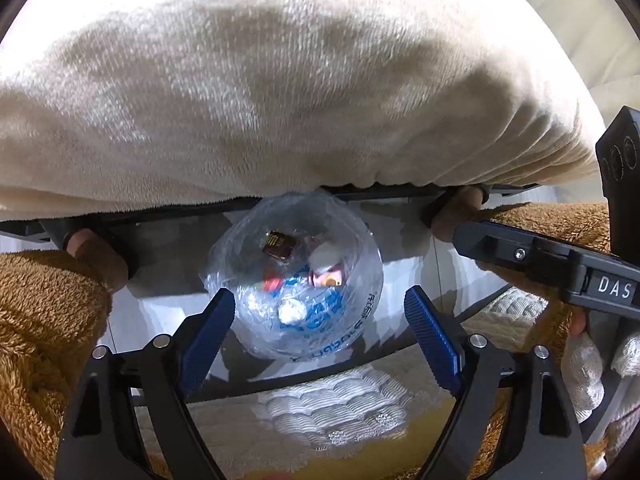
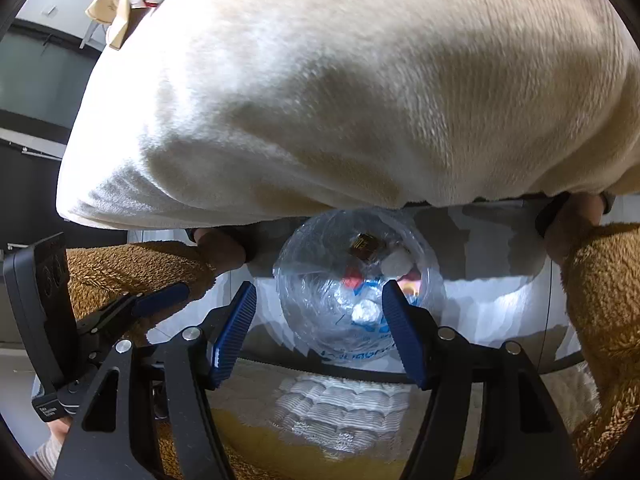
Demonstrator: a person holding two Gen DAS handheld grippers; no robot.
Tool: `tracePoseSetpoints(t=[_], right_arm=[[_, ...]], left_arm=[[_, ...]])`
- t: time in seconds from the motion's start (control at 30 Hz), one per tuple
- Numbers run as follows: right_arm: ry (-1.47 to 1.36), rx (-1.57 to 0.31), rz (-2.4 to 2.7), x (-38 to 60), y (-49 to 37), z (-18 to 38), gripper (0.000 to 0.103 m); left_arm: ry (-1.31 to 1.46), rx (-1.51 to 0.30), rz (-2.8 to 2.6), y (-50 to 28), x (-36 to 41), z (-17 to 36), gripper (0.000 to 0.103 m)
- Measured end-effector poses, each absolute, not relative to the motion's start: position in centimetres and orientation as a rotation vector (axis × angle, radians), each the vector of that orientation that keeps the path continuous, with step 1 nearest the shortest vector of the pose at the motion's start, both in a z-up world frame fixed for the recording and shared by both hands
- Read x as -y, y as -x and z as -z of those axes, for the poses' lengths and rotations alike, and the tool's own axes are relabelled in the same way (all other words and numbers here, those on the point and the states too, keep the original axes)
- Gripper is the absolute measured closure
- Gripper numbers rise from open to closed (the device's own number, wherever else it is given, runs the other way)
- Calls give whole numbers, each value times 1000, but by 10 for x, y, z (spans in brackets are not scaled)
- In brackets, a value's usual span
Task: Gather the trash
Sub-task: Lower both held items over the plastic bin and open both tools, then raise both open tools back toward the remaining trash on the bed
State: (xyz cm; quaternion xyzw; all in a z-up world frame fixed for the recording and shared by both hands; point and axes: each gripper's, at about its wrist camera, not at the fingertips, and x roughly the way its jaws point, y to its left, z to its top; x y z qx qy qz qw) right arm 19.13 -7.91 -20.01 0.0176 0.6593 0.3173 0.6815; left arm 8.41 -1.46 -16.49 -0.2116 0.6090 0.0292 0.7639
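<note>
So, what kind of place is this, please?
Probably a room in a home, perhaps a bedroom or living room. A plush cream blanket fills the upper view, a quilted white mat lies below, and a clear plastic bag holds wrappers. Both grippers are open.

Background seen from both wrist cameras.
Glossy grey floor [image 1: 408, 256] across the centre; white-and-yellow textured rug [image 2: 340, 420] at bottom; dark grey wall [image 2: 36, 92] at left.
</note>
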Motion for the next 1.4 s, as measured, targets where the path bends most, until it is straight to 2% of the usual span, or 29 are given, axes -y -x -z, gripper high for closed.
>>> tracePoseSetpoints(t=[0.2,0.7,0.97,1.4], right_arm=[[-23,-1389,-713,83,-188,183,38],[-64,-948,-746,125,-152,106,38],[-32,-787,-804,127,-133,77,38],[-89,-797,-855,114,-168,63,38]], left_arm=[[456,-1276,-64,-80,12,158,18],[376,-915,-85,-47,10,87,18],[332,-720,-58,-16,14,47,18],[419,-631,-89,-23,-20,28,18]])
